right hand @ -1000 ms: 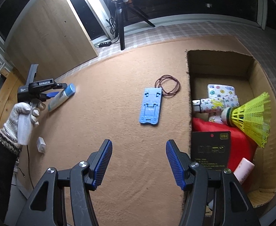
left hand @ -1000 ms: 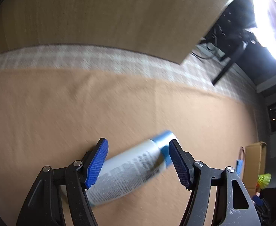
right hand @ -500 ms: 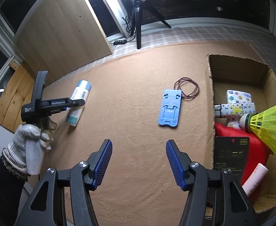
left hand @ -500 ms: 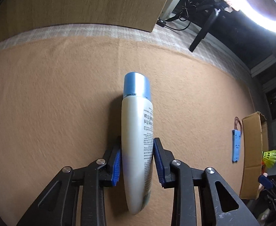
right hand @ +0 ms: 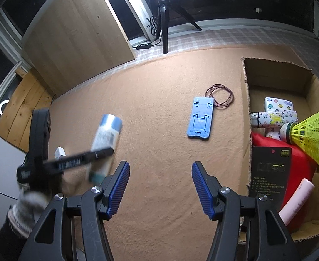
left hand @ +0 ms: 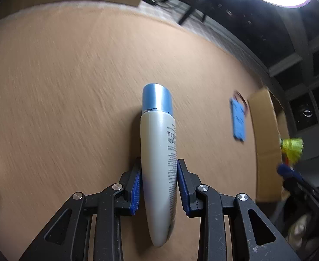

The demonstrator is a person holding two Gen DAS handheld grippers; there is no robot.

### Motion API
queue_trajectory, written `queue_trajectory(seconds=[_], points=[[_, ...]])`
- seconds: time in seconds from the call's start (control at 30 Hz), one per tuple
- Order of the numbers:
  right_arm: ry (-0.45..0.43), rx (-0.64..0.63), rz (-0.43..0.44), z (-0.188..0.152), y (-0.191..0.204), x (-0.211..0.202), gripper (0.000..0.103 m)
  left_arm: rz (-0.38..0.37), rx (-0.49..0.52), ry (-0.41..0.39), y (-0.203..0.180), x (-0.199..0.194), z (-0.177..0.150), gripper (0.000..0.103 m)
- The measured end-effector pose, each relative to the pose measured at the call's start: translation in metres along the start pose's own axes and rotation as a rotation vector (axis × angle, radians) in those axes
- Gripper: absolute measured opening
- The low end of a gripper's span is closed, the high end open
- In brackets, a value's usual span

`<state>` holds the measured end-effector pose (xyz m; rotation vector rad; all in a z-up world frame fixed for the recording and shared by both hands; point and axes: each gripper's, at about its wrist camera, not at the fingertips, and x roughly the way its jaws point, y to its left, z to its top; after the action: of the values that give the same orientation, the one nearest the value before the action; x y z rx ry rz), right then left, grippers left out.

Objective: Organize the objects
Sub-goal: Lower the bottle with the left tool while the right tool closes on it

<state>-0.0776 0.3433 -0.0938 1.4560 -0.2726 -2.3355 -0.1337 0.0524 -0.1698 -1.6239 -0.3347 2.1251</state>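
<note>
Carrying the bottle [left hand: 158,163] to the box [left hand: 266,148].
Left view: the left gripper [left hand: 158,184] squeezes the bottle above the mat [left hand: 61,87]; best to keep it tight and level. Right view: the right gripper [right hand: 160,187] hangs open with nothing in it; the box [right hand: 246,100] looks crowded, so a free gap would suit.
</note>
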Motion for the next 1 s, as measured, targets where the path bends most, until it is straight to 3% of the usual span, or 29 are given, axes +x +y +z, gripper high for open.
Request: queue_trajectory(seconds=[0.1, 0.17, 0.23, 0.27, 0.53, 0.6, 0.63, 1.0], points=[[0.014, 0.001, 0.024, -0.002, 0.003, 0.005, 0.056, -0.007, 0.029, 0.031, -0.010, -0.002, -0.017, 0.034], [0.032, -0.006, 0.054, -0.003, 0.007, 0.011, 0.056, 0.023, 0.074, 0.034, -0.014, -0.009, -0.028, 0.049], [0.049, -0.014, 0.087, -0.005, 0.014, 0.018, 0.056, 0.085, 0.108, 0.008, -0.015, -0.017, -0.032, 0.074], [0.056, -0.017, 0.103, -0.006, 0.017, 0.022, 0.056, 0.102, 0.118, -0.003, -0.014, -0.021, -0.031, 0.075], [0.117, 0.007, 0.211, -0.006, 0.038, 0.063, 0.057, 0.101, 0.199, 0.000, -0.005, -0.032, -0.035, 0.073], [0.135, 0.016, 0.218, -0.002, 0.040, 0.072, 0.057, 0.090, 0.206, 0.010, -0.003, -0.029, -0.034, 0.068], [0.143, 0.023, 0.225, -0.001, 0.040, 0.076, 0.057, 0.082, 0.208, 0.016, -0.002, -0.029, -0.035, 0.063], [0.220, 0.028, 0.268, 0.006, 0.050, 0.103, 0.057, 0.017, 0.167, 0.031, 0.003, -0.024, -0.034, 0.057]])
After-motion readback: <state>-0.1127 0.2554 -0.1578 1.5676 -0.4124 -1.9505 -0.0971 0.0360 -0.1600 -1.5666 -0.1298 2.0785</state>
